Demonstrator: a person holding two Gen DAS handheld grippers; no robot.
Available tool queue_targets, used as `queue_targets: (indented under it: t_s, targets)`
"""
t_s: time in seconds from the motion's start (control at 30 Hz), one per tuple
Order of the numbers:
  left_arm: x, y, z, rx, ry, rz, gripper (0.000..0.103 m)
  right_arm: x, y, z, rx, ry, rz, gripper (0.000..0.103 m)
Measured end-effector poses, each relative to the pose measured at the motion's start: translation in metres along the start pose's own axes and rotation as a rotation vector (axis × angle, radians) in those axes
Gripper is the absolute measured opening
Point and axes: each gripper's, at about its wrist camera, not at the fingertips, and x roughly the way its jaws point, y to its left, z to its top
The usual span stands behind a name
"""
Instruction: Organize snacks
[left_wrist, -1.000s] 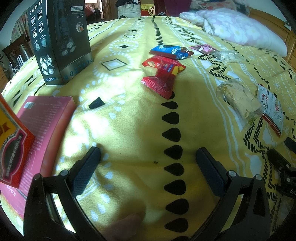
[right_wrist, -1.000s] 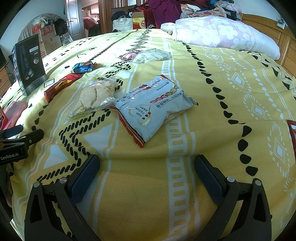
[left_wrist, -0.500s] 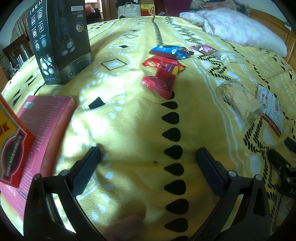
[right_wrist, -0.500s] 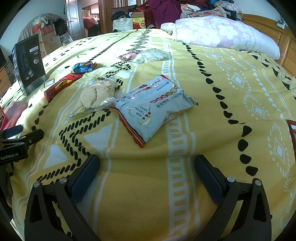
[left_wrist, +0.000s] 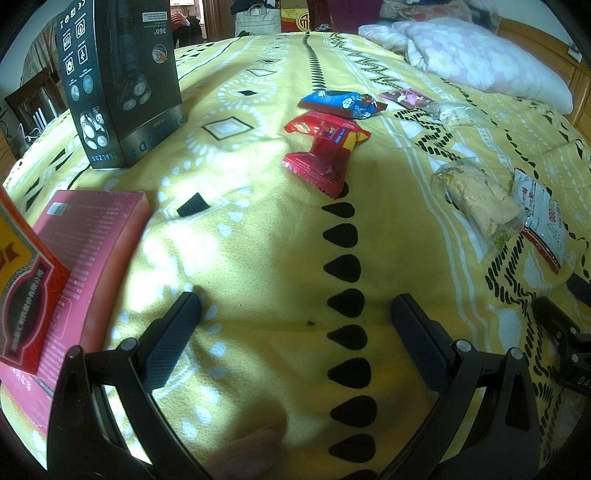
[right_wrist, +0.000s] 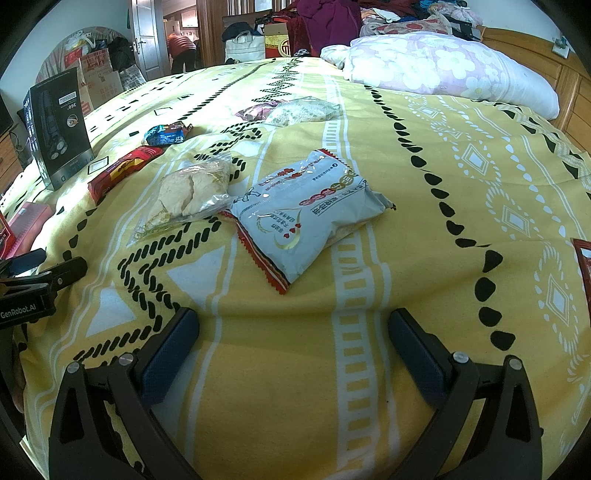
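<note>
Nothing has moved; both grippers (left_wrist: 295, 306) (right_wrist: 293, 321) gape empty; only the right view shows the pale packet's (right_wrist: 310, 210) whole face

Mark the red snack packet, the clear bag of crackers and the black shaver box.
red snack packet (left_wrist: 325, 151), left wrist view, wrapper middle
clear bag of crackers (right_wrist: 188, 186), right wrist view, crackers inside
black shaver box (left_wrist: 122, 85), left wrist view, front face

On the bed (right_wrist: 424, 229) lie six snack packets: one pale blue-white bag (right_wrist: 306, 214), and beside it one clear bag of crackers (right_wrist: 192, 188), one red packet (right_wrist: 122, 170), one blue packet (right_wrist: 164, 133), one pink packet (right_wrist: 255, 110), one clear crumb bag (right_wrist: 303, 110). Boxes: one black (right_wrist: 55, 129), two pink-red (left_wrist: 85, 258). Pillows: one (right_wrist: 443, 70).
</note>
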Motion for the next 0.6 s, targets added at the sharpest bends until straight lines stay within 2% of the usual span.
queue_targets:
  t_s: [0.6]
  targets:
    - [-0.0010,-0.0007,-0.0007,0.002,0.006,0.004,0.103,0.0001,-0.0001,-0.0001,0.000,0.000,0.000,0.103]
